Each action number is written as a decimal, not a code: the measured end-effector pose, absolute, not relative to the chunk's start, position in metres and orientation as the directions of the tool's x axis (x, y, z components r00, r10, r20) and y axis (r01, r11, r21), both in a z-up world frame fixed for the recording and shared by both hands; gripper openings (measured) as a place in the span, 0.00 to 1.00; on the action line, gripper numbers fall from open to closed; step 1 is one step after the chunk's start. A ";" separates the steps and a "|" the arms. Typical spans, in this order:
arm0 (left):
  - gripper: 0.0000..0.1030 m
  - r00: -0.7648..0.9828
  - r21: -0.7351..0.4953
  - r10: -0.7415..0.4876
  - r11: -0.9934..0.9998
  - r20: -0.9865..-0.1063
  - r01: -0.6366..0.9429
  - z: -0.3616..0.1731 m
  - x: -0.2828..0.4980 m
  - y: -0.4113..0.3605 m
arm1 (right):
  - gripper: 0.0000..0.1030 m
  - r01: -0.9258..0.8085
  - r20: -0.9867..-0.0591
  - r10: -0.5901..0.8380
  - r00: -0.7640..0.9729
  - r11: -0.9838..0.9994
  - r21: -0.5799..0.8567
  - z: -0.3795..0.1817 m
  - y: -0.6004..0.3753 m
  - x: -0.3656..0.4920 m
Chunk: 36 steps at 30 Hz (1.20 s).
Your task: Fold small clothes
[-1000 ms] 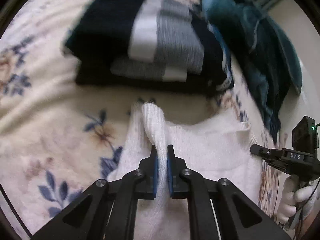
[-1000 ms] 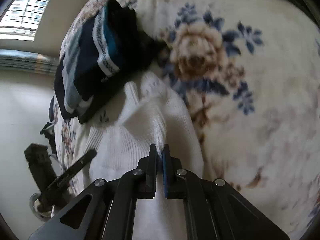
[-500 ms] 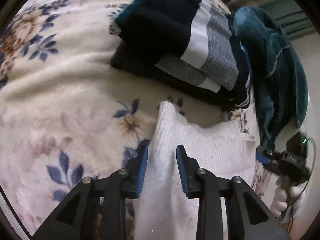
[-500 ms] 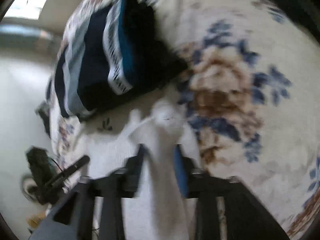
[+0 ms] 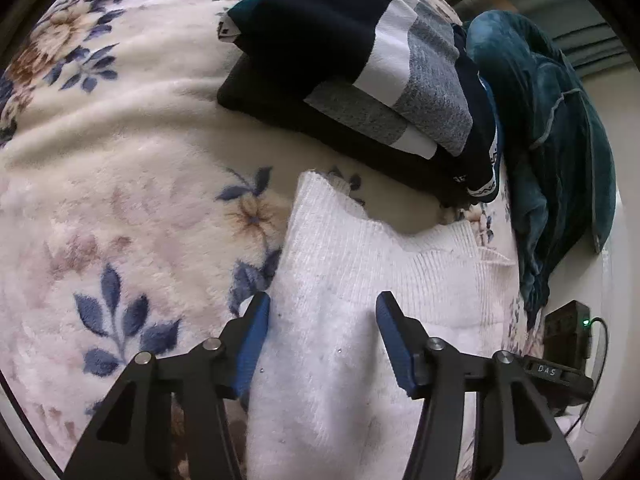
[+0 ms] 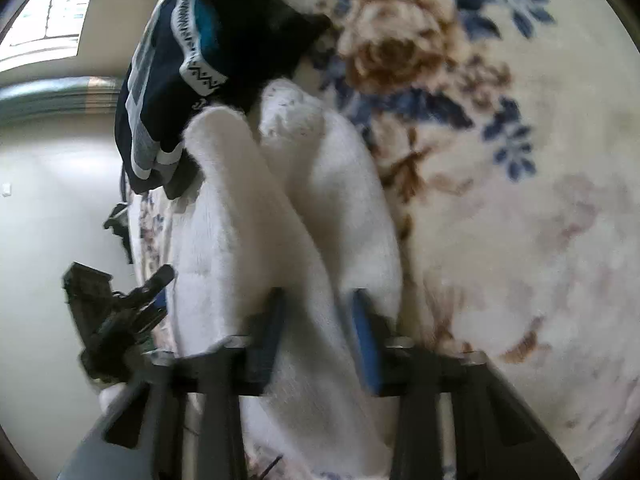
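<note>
White knit garment (image 5: 340, 320) lies on the floral blanket (image 5: 120, 160), both left tongs (image 5: 322, 344) and right tongs (image 6: 316, 336) spread apart.

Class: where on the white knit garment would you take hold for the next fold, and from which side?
Grip the white knit garment at its raised far corner beside the dark folded stack, coming from the near side: that corner is free and peaked.
</note>
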<state>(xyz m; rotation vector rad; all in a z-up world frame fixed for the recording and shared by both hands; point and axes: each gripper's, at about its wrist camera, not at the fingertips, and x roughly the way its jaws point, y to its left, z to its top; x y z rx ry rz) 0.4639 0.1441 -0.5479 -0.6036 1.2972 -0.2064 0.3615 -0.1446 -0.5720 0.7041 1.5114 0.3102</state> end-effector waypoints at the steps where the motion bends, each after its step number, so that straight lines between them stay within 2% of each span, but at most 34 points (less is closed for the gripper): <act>1: 0.51 0.273 -0.520 -0.465 0.835 -0.842 -0.181 -0.548 0.464 0.142 | 0.03 0.231 -0.814 0.576 0.075 0.784 0.576 -0.570 -0.141 0.362; 7: 0.51 0.258 -0.508 -0.462 0.848 -0.848 -0.151 -0.548 0.467 0.137 | 0.02 0.308 -0.860 0.440 0.258 0.806 0.505 -0.527 -0.174 0.357; 9: 0.51 0.252 -0.498 -0.454 0.855 -0.854 -0.144 -0.550 0.469 0.137 | 0.02 0.356 -0.872 0.405 0.274 0.800 0.483 -0.529 -0.191 0.353; 15: 0.51 0.237 -0.491 -0.451 0.858 -0.861 -0.152 -0.557 0.474 0.139 | 0.02 0.394 -0.930 0.361 0.066 0.847 0.356 -0.583 -0.175 0.360; 17: 0.51 0.240 -0.485 -0.446 0.863 -0.862 -0.138 -0.556 0.476 0.138 | 0.03 0.379 -0.912 0.408 0.034 0.839 0.390 -0.585 -0.169 0.366; 19: 0.51 0.239 -0.490 -0.453 0.863 -0.859 -0.126 -0.557 0.481 0.136 | 0.08 0.389 -0.890 0.451 0.065 0.810 0.438 -0.577 -0.173 0.372; 21: 0.51 0.237 -0.481 -0.447 0.870 -0.862 -0.107 -0.557 0.489 0.132 | 0.23 0.382 -0.878 0.462 0.123 0.795 0.471 -0.567 -0.182 0.379; 22: 0.51 0.236 -0.477 -0.446 0.874 -0.863 -0.091 -0.558 0.494 0.128 | 0.35 0.377 -0.867 0.473 0.157 0.782 0.496 -0.563 -0.187 0.384; 23: 0.51 0.232 -0.472 -0.446 0.879 -0.864 -0.068 -0.559 0.499 0.123 | 0.36 0.377 -0.860 0.483 0.167 0.774 0.508 -0.562 -0.188 0.387; 24: 0.48 0.233 -0.449 -0.428 0.892 -0.873 -0.043 -0.560 0.503 0.118 | 0.36 0.376 -0.853 0.496 0.163 0.768 0.519 -0.564 -0.188 0.391; 27: 0.08 0.271 -0.419 -0.409 0.908 -0.871 0.026 -0.553 0.505 0.109 | 0.36 0.354 -0.836 0.540 0.097 0.766 0.536 -0.578 -0.176 0.409; 29: 0.08 0.329 -0.405 -0.401 0.912 -0.855 0.059 -0.537 0.500 0.111 | 0.34 0.334 -0.816 0.572 0.084 0.755 0.563 -0.579 -0.168 0.415; 30: 0.08 0.354 -0.400 -0.396 0.914 -0.847 0.066 -0.530 0.496 0.114 | 0.28 0.315 -0.802 0.589 0.100 0.746 0.587 -0.575 -0.163 0.416; 31: 0.08 0.380 -0.400 -0.390 0.915 -0.839 0.057 -0.522 0.493 0.119 | 0.08 0.297 -0.802 0.586 0.114 0.750 0.591 -0.572 -0.160 0.417; 36: 0.08 0.431 -0.418 -0.353 0.906 -0.831 -0.064 -0.519 0.486 0.156 | 0.03 0.283 -0.789 0.572 0.224 0.736 0.614 -0.549 -0.157 0.420</act>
